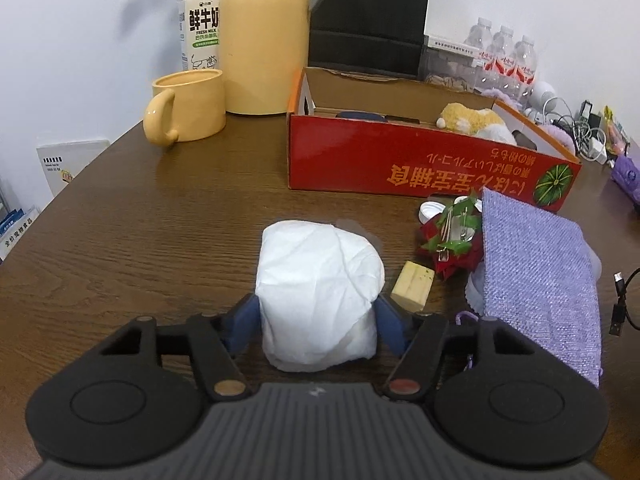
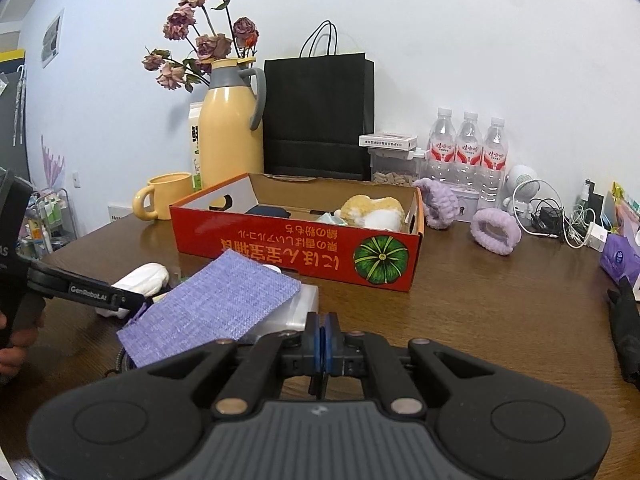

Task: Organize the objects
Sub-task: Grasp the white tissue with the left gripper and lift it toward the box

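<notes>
My left gripper [image 1: 318, 316] is shut on a white paper-wrapped bundle [image 1: 318, 292], its blue pads pressed on both sides, just above the brown table. The bundle also shows in the right wrist view [image 2: 142, 276], with the left gripper [image 2: 120, 300] at the left. The red cardboard box [image 1: 420, 160] stands beyond it, holding a yellow and white plush toy [image 1: 476, 120]. My right gripper [image 2: 324, 344] is shut and empty, low over the table in front of the box [image 2: 296, 252]. A purple woven pouch [image 1: 536, 276] lies to the right of the bundle.
A yellow block [image 1: 414, 286], a red flower clip [image 1: 452, 240] and a white cap [image 1: 430, 210] lie near the pouch. A yellow mug [image 1: 188, 106], yellow jug [image 1: 264, 36] and milk carton [image 1: 200, 24] stand at the back left. Purple headbands [image 2: 496, 230], water bottles [image 2: 466, 152] and cables [image 2: 556, 216] sit back right.
</notes>
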Demonstrator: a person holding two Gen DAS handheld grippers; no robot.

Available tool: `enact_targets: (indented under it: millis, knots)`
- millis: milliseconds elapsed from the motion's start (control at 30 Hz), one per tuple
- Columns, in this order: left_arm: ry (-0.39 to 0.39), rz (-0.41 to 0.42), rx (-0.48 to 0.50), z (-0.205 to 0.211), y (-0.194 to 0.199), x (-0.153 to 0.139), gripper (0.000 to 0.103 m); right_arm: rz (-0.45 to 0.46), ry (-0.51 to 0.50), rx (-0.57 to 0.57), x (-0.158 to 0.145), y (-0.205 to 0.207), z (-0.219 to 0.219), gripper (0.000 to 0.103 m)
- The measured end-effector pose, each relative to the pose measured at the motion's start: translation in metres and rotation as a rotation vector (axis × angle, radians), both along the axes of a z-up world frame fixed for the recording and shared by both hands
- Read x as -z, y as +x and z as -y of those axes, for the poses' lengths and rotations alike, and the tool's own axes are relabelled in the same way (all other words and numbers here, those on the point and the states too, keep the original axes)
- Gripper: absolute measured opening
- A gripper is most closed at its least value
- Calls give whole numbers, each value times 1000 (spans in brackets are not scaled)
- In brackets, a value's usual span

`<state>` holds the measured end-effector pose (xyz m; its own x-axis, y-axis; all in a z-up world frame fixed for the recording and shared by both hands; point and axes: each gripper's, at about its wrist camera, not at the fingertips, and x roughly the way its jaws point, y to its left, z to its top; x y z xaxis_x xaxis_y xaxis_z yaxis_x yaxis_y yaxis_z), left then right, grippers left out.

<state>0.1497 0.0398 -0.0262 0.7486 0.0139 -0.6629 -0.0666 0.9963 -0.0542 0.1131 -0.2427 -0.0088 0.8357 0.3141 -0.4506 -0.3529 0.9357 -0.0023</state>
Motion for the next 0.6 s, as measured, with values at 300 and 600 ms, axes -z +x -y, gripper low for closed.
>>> enact_targets:
  millis: [300,600]
  knots:
    - [20,74,7,2,-16,-15,53,10,4,-1,-4,0,-1,2]
    - [24,147,22,5,-27,-33,53,41,12,-15,-15,1,-5,2]
